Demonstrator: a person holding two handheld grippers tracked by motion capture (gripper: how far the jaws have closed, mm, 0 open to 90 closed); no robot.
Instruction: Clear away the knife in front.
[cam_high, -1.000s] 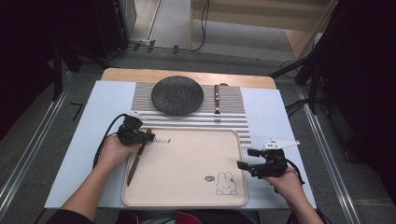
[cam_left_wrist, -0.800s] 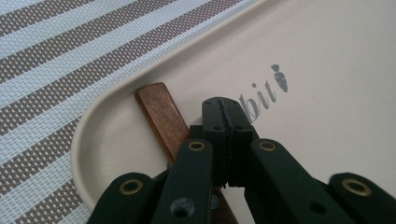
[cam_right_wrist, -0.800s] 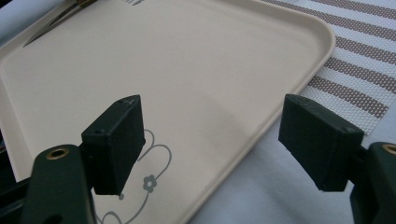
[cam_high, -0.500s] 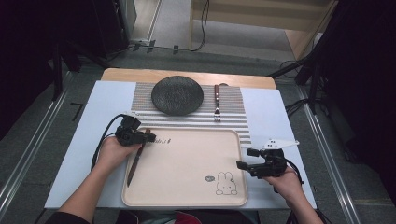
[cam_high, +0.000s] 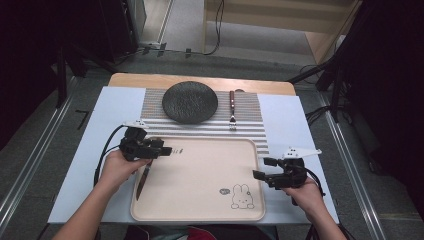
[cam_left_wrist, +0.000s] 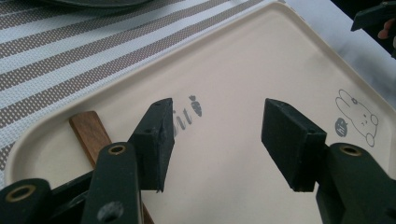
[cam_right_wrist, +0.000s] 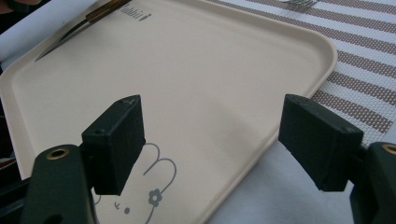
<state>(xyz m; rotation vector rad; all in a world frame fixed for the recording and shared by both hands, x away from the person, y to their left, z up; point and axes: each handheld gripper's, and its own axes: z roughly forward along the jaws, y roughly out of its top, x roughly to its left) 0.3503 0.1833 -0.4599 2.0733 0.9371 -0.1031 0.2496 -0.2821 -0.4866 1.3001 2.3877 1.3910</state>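
The left tongs (cam_high: 167, 150) hang wide open with nothing held, just above the wooden handle of the knife (cam_high: 143, 176), which lies along the left edge of the cream tray (cam_high: 200, 212), blade toward the person. The right tongs (cam_high: 258, 169) gape empty at the tray's right rim. For a clean pickup, the left tongs should probably drop lower and straddle the handle squarely before closing. The pale blue tabletop (cam_high: 110, 107) also carries a striped mat (cam_high: 250, 117), dark plate (cam_high: 190, 102) and fork (cam_high: 232, 111); the surrounding room is dim.
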